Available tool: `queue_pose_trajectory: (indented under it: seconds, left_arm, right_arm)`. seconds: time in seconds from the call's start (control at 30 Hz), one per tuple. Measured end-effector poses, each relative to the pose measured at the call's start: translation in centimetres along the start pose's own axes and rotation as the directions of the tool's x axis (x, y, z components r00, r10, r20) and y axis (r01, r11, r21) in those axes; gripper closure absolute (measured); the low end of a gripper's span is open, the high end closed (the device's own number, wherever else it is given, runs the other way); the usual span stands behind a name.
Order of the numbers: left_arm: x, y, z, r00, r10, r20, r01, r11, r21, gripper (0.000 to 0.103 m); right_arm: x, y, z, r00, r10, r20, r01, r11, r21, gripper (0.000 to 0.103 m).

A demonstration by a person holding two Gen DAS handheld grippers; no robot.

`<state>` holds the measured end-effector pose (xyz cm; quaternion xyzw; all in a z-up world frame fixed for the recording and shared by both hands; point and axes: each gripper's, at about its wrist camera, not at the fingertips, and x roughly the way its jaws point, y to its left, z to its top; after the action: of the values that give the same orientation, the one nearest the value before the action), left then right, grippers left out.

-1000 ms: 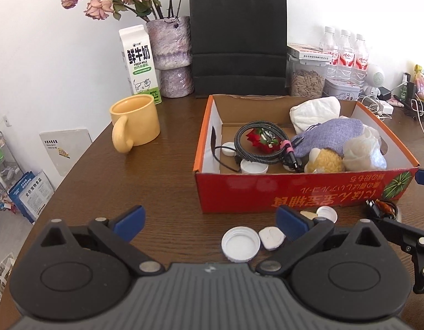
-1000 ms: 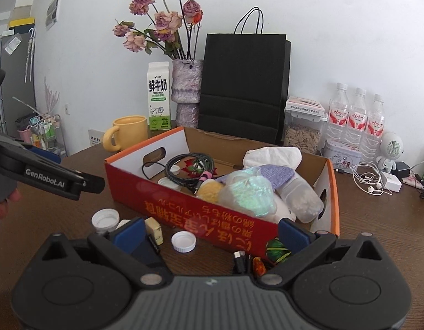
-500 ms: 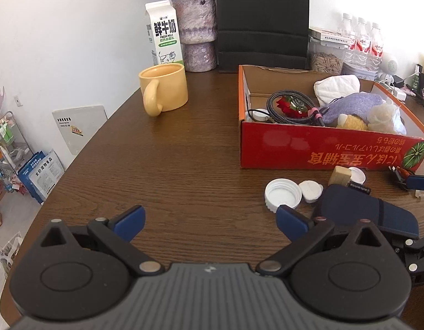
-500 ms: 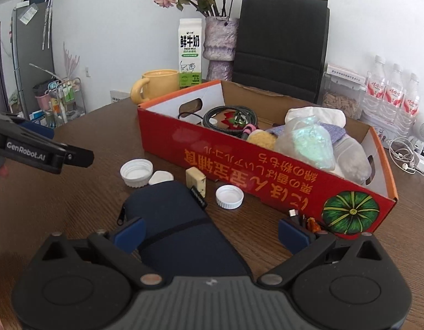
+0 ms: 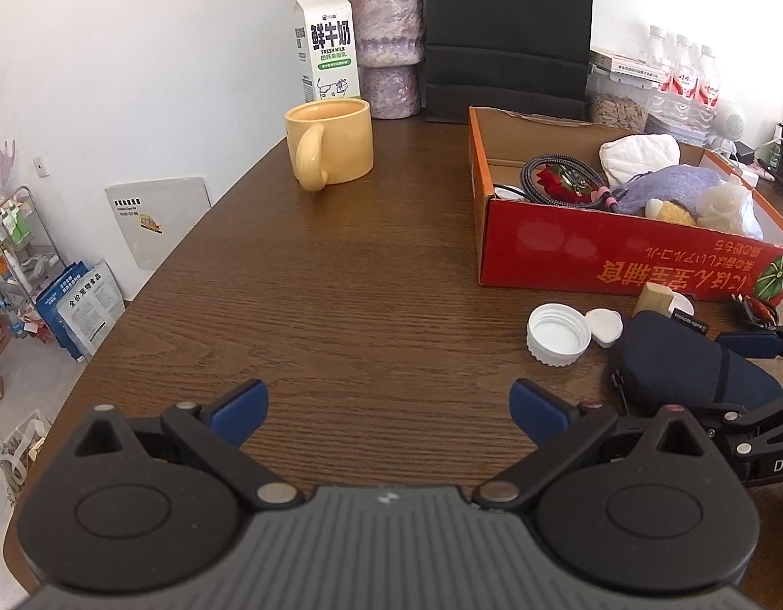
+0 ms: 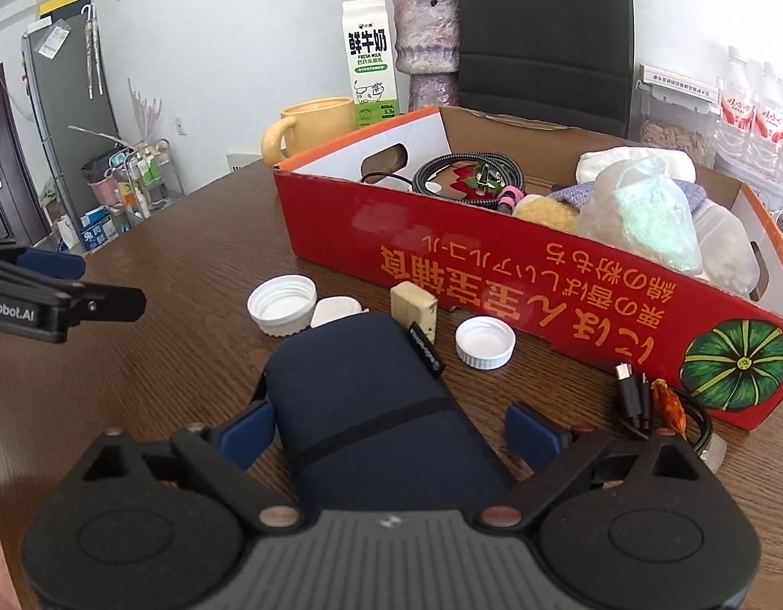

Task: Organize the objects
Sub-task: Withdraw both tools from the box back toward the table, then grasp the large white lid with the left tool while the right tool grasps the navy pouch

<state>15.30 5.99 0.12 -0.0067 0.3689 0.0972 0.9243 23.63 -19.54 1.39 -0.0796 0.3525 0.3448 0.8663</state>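
A rounded navy fabric pouch (image 6: 371, 396) lies between the wide-open right gripper (image 6: 389, 429), ungripped, before the red cardboard box (image 6: 518, 264); the left gripper (image 5: 389, 409), equally spread, holds nothing.

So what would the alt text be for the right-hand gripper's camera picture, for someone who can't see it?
The right gripper sits open around a dark blue pouch lying on a brown wooden table. Past it lie two white bottle caps and a small beige block, in front of a red cardboard box full of odds and ends.
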Motion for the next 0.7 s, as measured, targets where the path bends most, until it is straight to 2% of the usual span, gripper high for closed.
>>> queue_pose_trajectory:
  seconds: [0.07, 0.2, 0.27, 0.37, 0.7]
  left_arm:
    - [0.1, -0.1, 0.0, 1.000, -0.005, -0.001, 0.005, 1.000, 0.002, 0.000]
    - [0.1, -0.3, -0.1, 1.000, -0.014, -0.001, 0.014, 1.000, 0.003, 0.000]
    - [0.2, -0.5, -0.1, 1.000, -0.016, -0.003, 0.016, 1.000, 0.005, 0.000]
    - [0.4, -0.6, -0.1, 1.000, -0.021, -0.006, 0.021, 1.000, 0.005, 0.000]
    - [1.4, -2.1, 0.1, 0.998, -0.052, -0.019, 0.052, 0.998, 0.024, 0.000]
  right_arm:
    - [-0.1, 0.2, 0.0, 1.000, 0.004, 0.004, -0.004, 1.000, -0.004, 0.017]
    - [-0.4, 0.6, -0.1, 1.000, -0.011, 0.007, 0.011, 1.000, -0.016, 0.021]
    - [-0.7, 0.7, -0.1, 1.000, -0.012, 0.021, 0.013, 1.000, -0.016, 0.029]
    - [-1.5, 0.9, -0.3, 0.999, -0.030, 0.042, 0.031, 0.999, -0.017, 0.036]
    - [-4.3, -0.3, -1.8, 0.990, -0.108, 0.095, 0.107, 0.994, 0.019, 0.037]
